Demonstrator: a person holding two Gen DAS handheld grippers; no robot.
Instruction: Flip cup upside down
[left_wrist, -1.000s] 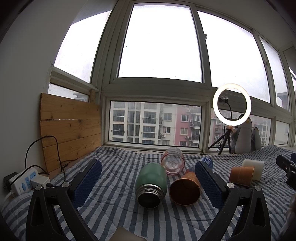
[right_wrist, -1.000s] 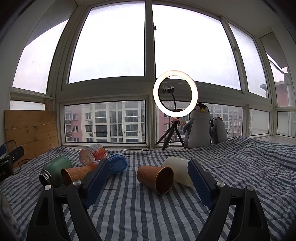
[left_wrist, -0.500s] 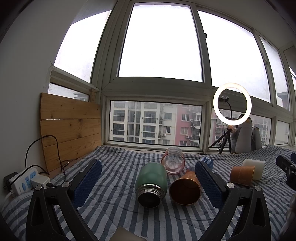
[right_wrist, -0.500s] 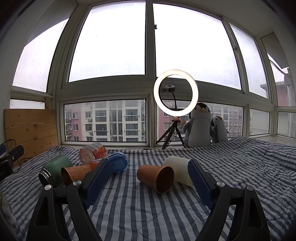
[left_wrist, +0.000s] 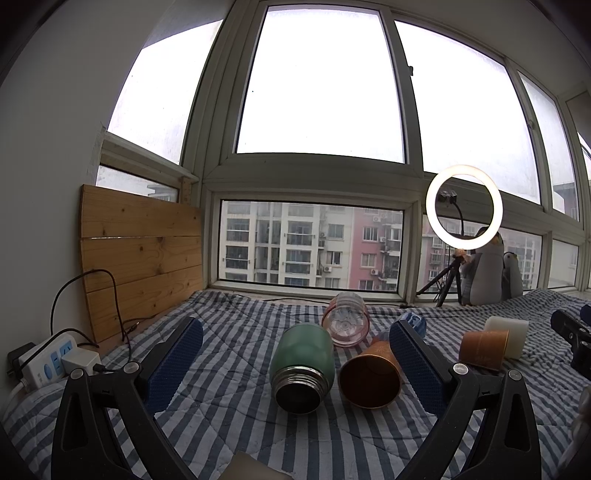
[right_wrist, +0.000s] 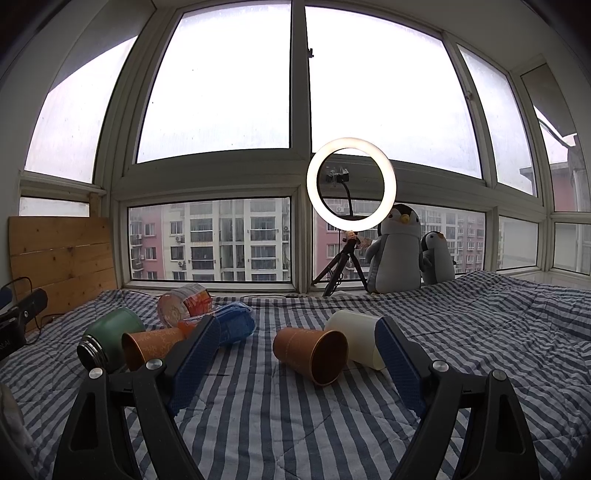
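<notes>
Several cups lie on their sides on a striped blanket (left_wrist: 236, 417). In the left wrist view, a green steel-mouthed cup (left_wrist: 301, 363) and an orange paper cup (left_wrist: 369, 374) lie between the fingers of my open left gripper (left_wrist: 295, 332), mouths toward me; a pink clear cup (left_wrist: 345, 319) lies behind. In the right wrist view, another orange paper cup (right_wrist: 312, 352) and a cream cup (right_wrist: 356, 341) lie between the fingers of my open right gripper (right_wrist: 295, 326). A blue cup (right_wrist: 236, 326) sits partly hidden behind the left finger. Neither gripper touches a cup.
A ring light on a tripod (right_wrist: 351, 188) and two penguin plush toys (right_wrist: 400, 254) stand by the window. A wooden board (left_wrist: 136, 251) leans at the left wall, with a power strip and cables (left_wrist: 48, 360) below it. The blanket (right_wrist: 498, 332) spreads to the right.
</notes>
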